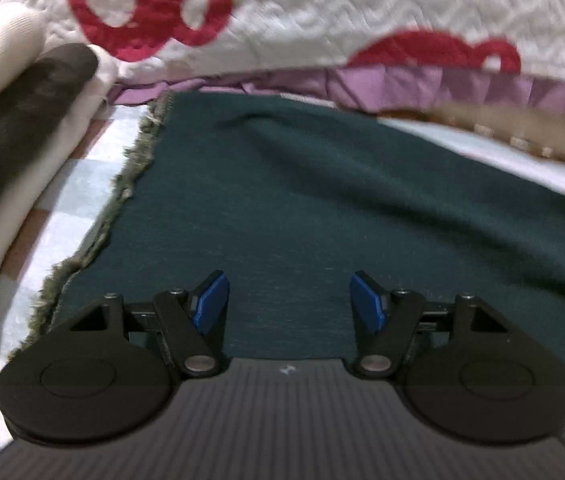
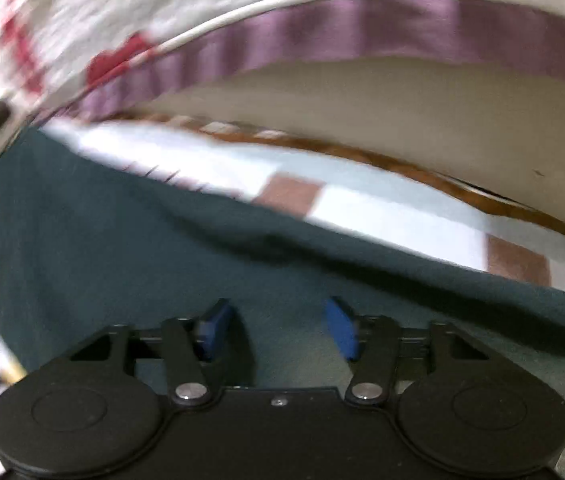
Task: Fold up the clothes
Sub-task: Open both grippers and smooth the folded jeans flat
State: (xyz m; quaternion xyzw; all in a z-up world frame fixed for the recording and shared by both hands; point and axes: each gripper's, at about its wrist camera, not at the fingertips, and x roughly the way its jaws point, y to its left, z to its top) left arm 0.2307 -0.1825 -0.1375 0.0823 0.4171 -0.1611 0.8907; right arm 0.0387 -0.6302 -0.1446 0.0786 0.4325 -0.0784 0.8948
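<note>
A dark teal cloth (image 1: 322, 200) with a frayed fringe along its left edge (image 1: 130, 184) lies spread flat on a checked bed sheet (image 1: 82, 168). My left gripper (image 1: 288, 300) hovers low over the cloth's near part, open, its blue pads (image 1: 212, 300) wide apart with nothing between them. In the right wrist view the same teal cloth (image 2: 162, 248) fills the lower half, its far edge running diagonally. My right gripper (image 2: 278, 328) is also open just above the cloth, empty. That view is motion-blurred.
A white quilt with red motifs (image 1: 322, 12) and a purple frill (image 1: 442, 88) borders the far side. Folded cream and dark fabric (image 1: 14, 120) is stacked at the left. A beige wall or headboard (image 2: 402, 120) stands beyond the sheet (image 2: 362, 208).
</note>
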